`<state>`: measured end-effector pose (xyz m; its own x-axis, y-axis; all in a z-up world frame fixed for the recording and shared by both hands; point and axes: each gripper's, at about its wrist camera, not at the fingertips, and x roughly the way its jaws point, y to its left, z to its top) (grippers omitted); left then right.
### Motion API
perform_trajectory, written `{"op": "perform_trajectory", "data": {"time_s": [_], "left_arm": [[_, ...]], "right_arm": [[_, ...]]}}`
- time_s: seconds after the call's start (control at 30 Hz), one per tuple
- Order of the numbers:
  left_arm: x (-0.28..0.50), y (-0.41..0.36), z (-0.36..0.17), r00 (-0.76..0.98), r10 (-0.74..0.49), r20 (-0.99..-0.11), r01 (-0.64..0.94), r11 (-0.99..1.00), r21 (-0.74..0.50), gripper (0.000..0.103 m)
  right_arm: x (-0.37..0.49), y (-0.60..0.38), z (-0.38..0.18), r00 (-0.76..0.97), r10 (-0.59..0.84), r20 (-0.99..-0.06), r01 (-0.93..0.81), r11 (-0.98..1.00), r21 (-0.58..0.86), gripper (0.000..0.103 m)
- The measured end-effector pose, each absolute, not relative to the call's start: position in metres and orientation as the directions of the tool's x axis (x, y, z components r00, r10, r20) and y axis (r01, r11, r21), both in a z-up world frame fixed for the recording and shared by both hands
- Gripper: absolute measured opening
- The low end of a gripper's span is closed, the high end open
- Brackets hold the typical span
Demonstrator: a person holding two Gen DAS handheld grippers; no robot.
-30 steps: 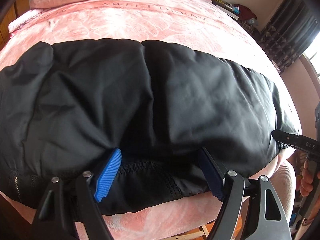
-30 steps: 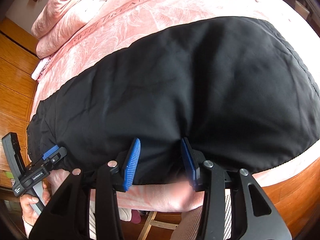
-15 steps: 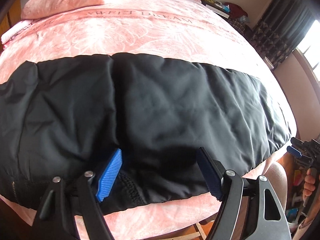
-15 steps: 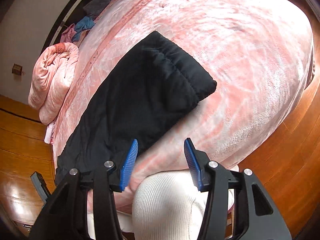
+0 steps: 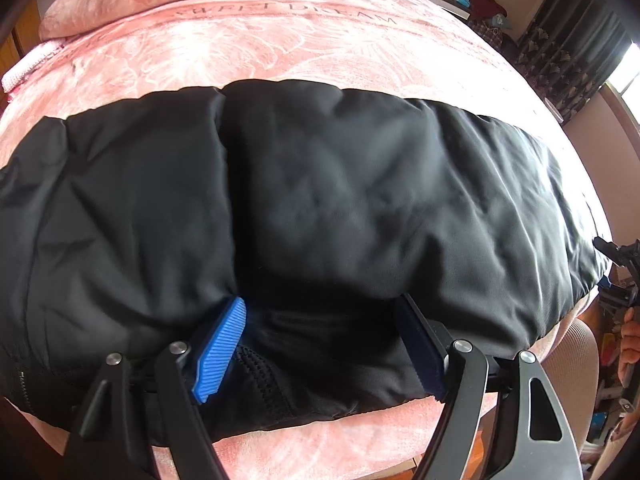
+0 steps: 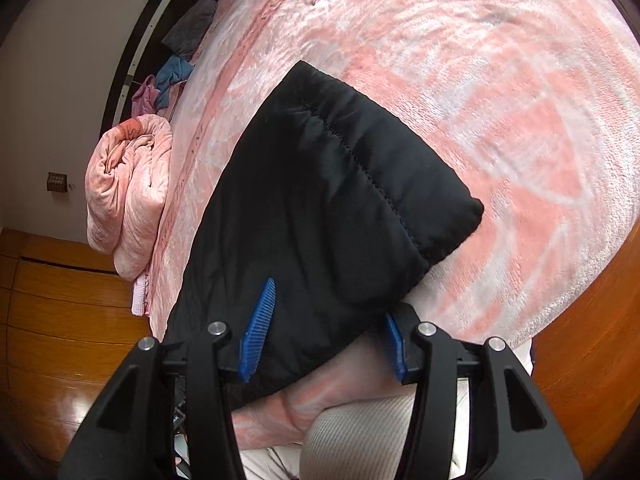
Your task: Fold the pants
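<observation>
The pants (image 5: pixel 360 208) lie folded lengthwise; both the left gripper (image 5: pixel 320 344) and right gripper (image 6: pixel 326 330) are held wide, unclamped. The cuff end (image 6: pixel 384 184), toward one o'clock, likely needs gripping next.

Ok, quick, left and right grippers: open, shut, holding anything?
Left gripper: jaws open, set around the near edge of the black pants, not clamped.
Right gripper: jaws open over the pants' cuff end, holding nothing.

Left claw (image 5: pixel 320 344) and right claw (image 6: pixel 326 330) — both spread wide.

Black padded pants (image 5: pixel 360 200) folded lengthwise, lying flat across pink bed.
</observation>
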<state>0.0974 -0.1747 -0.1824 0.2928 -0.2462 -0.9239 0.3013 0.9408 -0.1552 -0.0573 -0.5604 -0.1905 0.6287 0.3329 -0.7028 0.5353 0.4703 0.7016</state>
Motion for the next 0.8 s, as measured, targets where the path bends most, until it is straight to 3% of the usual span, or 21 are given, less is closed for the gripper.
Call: {"op": "perform_trajectory", "data": {"time_s": [0.1, 0.2, 0.4, 0.8], "left_arm": [[0.099, -0.177, -0.184, 0.292, -0.248, -0.924, 0.297, 0.942, -0.159, 0.078], [0.098, -0.176, -0.185, 0.289, -0.249, -0.924, 0.295, 0.942, -0.161, 0.078], [0.097, -0.176, -0.187, 0.286, -0.232, -0.930, 0.302, 0.943, -0.143, 0.078], [0.095, -0.162, -0.178, 0.304, -0.288, -0.908, 0.254, 0.943, -0.214, 0.077]], "right_arm": [[-0.052, -0.561, -0.191, 0.640, 0.321, -0.698, 0.531, 0.472, 0.704, 0.023], [-0.052, -0.557, -0.179, 0.665, 0.293, -0.687, 0.512, 0.491, 0.705, 0.012], [-0.037, -0.531, -0.139, 0.673, 0.167, -0.720, 0.483, 0.638, 0.600, 0.010], [0.009, -0.409, -0.039, 0.731, 0.054, -0.681, 0.188, 0.942, 0.277, 0.011]]}}
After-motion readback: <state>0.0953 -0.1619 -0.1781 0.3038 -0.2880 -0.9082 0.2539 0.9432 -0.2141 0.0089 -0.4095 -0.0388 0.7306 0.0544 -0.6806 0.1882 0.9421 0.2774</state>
